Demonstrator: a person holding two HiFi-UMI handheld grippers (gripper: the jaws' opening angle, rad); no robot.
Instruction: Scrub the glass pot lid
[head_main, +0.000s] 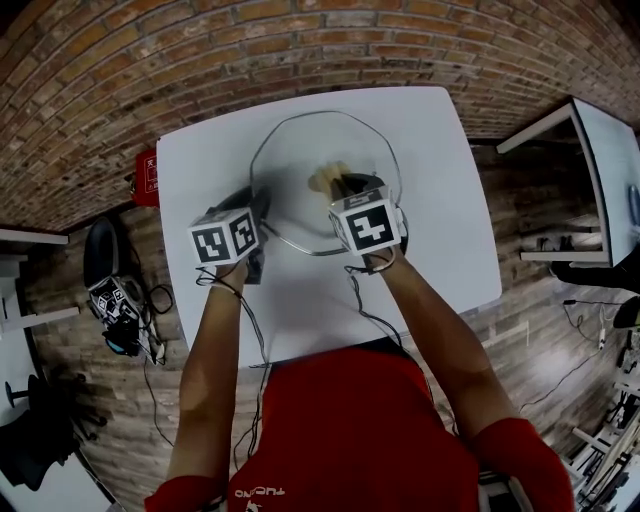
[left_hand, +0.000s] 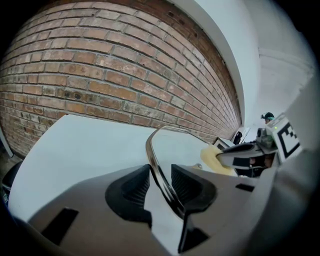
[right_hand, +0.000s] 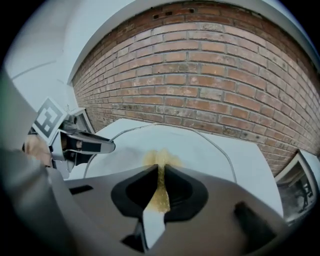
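Observation:
The glass pot lid (head_main: 300, 150), clear with a metal rim, stands tilted over the white table (head_main: 440, 200). My left gripper (head_main: 257, 207) is shut on its left rim; in the left gripper view the rim (left_hand: 156, 170) runs between the two black pads. My right gripper (head_main: 347, 187) is shut on a yellow scrubbing sponge (head_main: 328, 178), which rests against the glass near the lid's middle. In the right gripper view the sponge (right_hand: 161, 160) pokes out past the jaws onto the lid (right_hand: 205, 147), and the left gripper (right_hand: 100, 146) shows at the left.
A brick wall (right_hand: 210, 75) runs behind the table's far edge. A red object (head_main: 146, 178) sits off the table's left side, with black gear and cables (head_main: 115, 300) on the wooden floor below. Another white table (head_main: 610, 150) stands at the right.

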